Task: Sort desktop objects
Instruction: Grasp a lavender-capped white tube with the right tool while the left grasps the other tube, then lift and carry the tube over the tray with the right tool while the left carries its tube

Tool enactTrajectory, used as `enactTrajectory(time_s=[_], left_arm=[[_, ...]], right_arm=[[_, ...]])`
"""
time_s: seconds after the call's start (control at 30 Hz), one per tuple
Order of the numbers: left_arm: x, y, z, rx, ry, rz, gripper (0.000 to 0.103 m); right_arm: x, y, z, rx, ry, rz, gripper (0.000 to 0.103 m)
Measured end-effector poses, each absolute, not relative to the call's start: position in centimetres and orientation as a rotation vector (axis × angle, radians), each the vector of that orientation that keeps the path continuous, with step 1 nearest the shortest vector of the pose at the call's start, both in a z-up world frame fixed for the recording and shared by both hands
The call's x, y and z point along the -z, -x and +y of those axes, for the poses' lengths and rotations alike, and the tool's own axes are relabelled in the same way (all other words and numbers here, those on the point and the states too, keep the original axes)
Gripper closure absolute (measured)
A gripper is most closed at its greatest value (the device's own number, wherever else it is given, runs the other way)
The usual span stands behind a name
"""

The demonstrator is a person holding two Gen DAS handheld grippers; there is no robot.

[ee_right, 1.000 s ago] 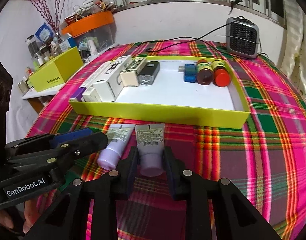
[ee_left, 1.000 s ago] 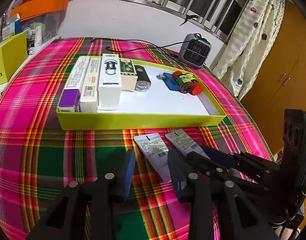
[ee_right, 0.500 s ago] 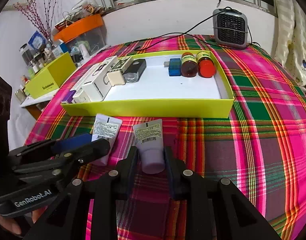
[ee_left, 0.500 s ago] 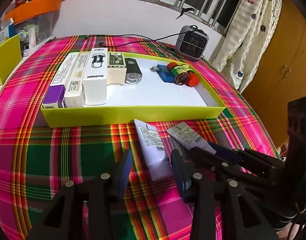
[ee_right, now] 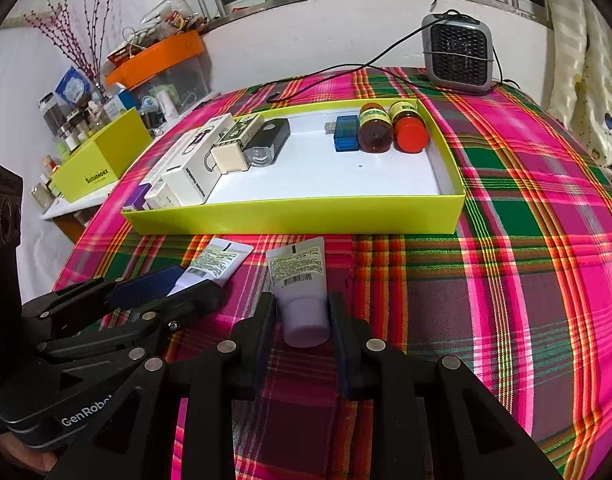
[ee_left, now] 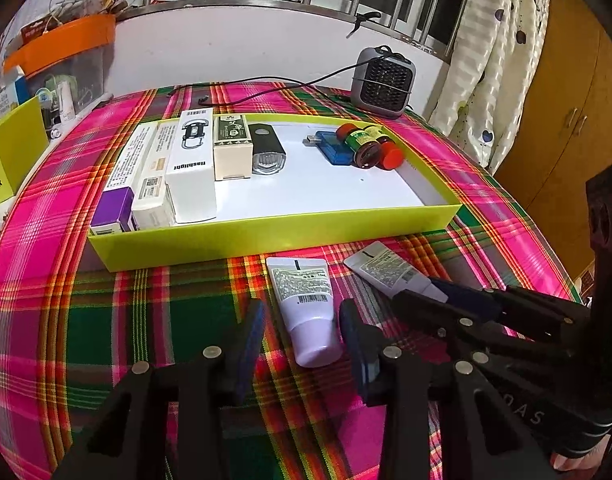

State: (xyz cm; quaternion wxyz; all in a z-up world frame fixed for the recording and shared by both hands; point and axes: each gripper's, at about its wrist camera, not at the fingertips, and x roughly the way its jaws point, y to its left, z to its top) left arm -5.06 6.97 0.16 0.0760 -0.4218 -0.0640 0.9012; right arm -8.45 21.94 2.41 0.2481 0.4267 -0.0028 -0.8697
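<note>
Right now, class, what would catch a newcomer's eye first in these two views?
The bright pink and green plaid cloth fills the table, with a lime-yellow tray of boxes and bottles at its centre. In front of the tray lie two white tubes: the right gripper has its fingers around one, and the left gripper straddles the other.

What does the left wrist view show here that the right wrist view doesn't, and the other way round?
Only the left wrist view shows the wooden cupboard doors at far right and the left gripper open around the left tube, pads apart from it. Only the right wrist view shows the branch vase and jars on the side shelf, and the right gripper with its pads against the right tube. Both show the yellow tray with boxes, flashlight and bottles, the small heater, both tubes lying on the plaid cloth before the tray, and the orange-lidded bin.
</note>
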Motion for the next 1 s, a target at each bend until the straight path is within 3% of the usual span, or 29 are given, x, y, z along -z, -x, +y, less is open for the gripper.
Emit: enactTrajectory(time_s=[0.43,1.0], left_arm=[[-0.1,5.4,7.3,-2.718,1.281,-0.102,0.073],[0.0,5.3,7.4,-2.717,1.283,-0.068,0.074]], right_arm=[[-2.6,8.6,20.2,2.383,-1.125,0.238,0.074],[-2.3,8.8,19.7,2.386,-1.132,0.277,0.073]])
